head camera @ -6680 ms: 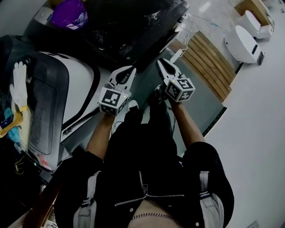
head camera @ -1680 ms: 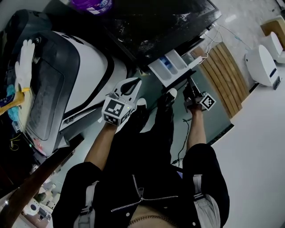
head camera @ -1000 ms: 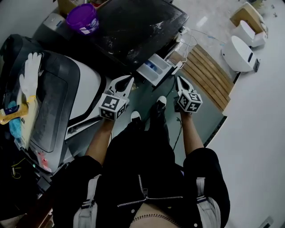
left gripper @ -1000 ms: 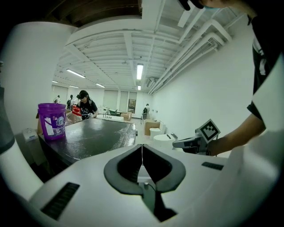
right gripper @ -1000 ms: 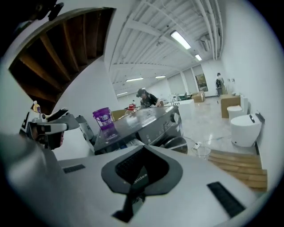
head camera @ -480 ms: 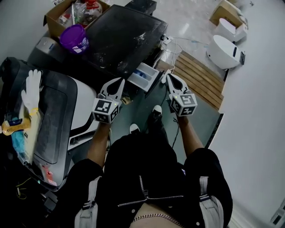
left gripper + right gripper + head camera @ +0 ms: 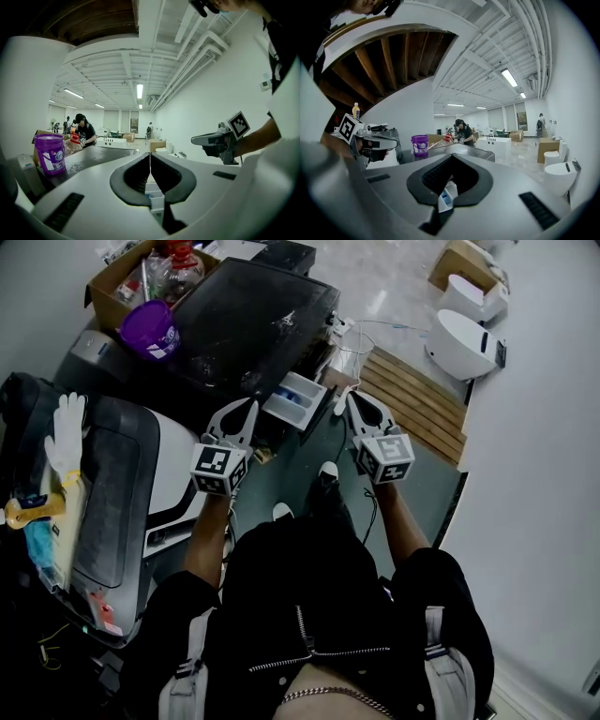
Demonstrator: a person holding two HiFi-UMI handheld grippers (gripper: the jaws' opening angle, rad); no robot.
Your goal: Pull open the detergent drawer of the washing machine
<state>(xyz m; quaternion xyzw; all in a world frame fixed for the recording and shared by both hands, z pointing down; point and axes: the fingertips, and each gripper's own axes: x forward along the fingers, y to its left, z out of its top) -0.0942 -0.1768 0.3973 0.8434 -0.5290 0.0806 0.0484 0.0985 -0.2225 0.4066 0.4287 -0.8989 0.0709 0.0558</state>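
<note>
Washing machine (image 7: pixel 253 324): dark-topped unit sitting at 12 o'clock of the person in the head view, its front facing 5 o'clock.
Second appliance (image 7: pixel 112 474): white-and-black body lying at 9 o'clock of the person.
Person (image 7: pixel 319 615): standing in a dark jacket, both forearms reaching toward 12 o'clock.
Wooden slat platform (image 7: pixel 417 399): lying on the floor at 3 o'clock of the machine.
Detergent drawer (image 7: pixel 295 399): sticking out of the machine's front toward 5 o'clock, pulled open. It is white with a blue insert showing, and it is sitting between the two grippers.
Purple bucket (image 7: pixel 150 329): standing at 9 o'clock of the machine's top.
Left gripper (image 7: pixel 250 404): hovering near the drawer at its 9 o'clock, pointing toward 12 o'clock. Its jaws are meeting in a thin seam and gripping nothing.
Right gripper (image 7: pixel 353 395): hovering near the drawer at its 3 o'clock. Its jaws are pressing together, and nothing is sitting between them.
White glove (image 7: pixel 66 432): resting on the second appliance's 10 o'clock end.
</note>
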